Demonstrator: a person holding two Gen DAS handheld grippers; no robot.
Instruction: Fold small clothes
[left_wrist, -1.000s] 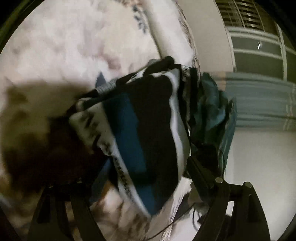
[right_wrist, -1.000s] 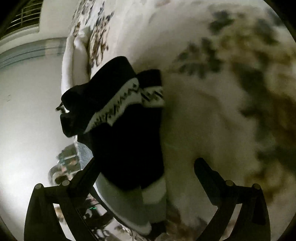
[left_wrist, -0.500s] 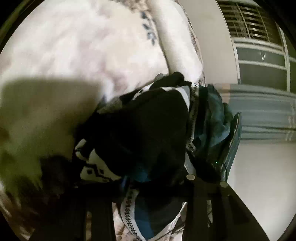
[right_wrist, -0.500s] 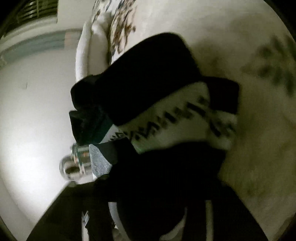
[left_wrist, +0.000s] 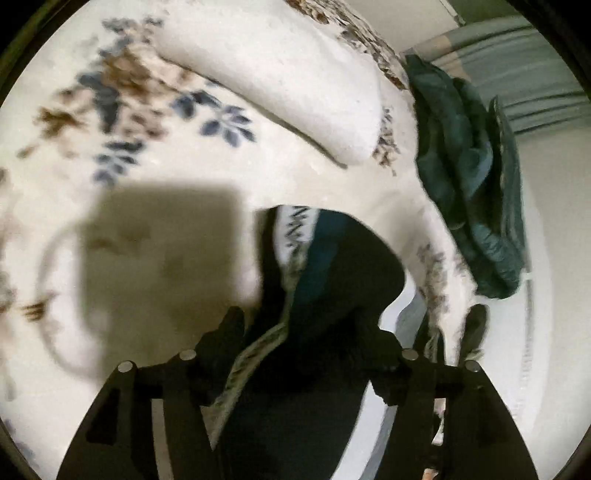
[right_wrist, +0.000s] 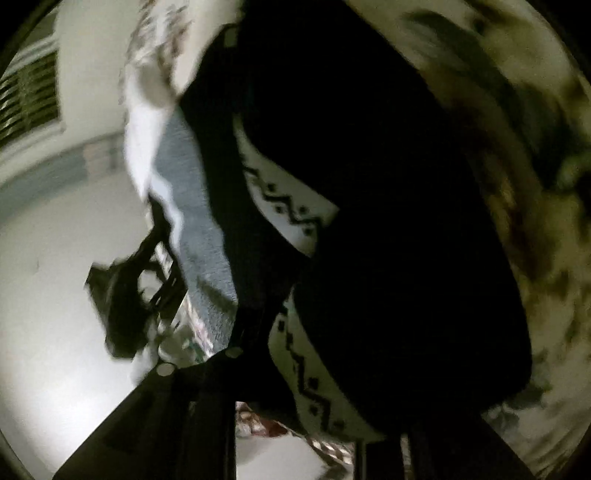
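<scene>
A small dark garment (left_wrist: 332, 266) with a white zigzag-patterned band and a teal stripe hangs above the bed between my two grippers. My left gripper (left_wrist: 303, 343) has it bunched between its fingers; the jaws are opening a little, but the pads still press on the cloth. In the right wrist view the same garment (right_wrist: 369, 166) fills most of the picture, blurred by motion. My right gripper (right_wrist: 321, 387) is closed on its lower edge with the jaws easing wider. Its right finger is hidden under the cloth.
A white fleece blanket (left_wrist: 147, 110) with blue and brown flowers covers the bed. A white pillow (left_wrist: 288, 81) lies at the far side. A heap of teal clothing (left_wrist: 465, 177) sits at the bed's right edge. The pale floor (right_wrist: 55, 295) lies beyond the edge.
Both grippers went from wide open over the garment to closed on it. They lifted it off the blanket and swung sideways; the pillow came into the left view.
</scene>
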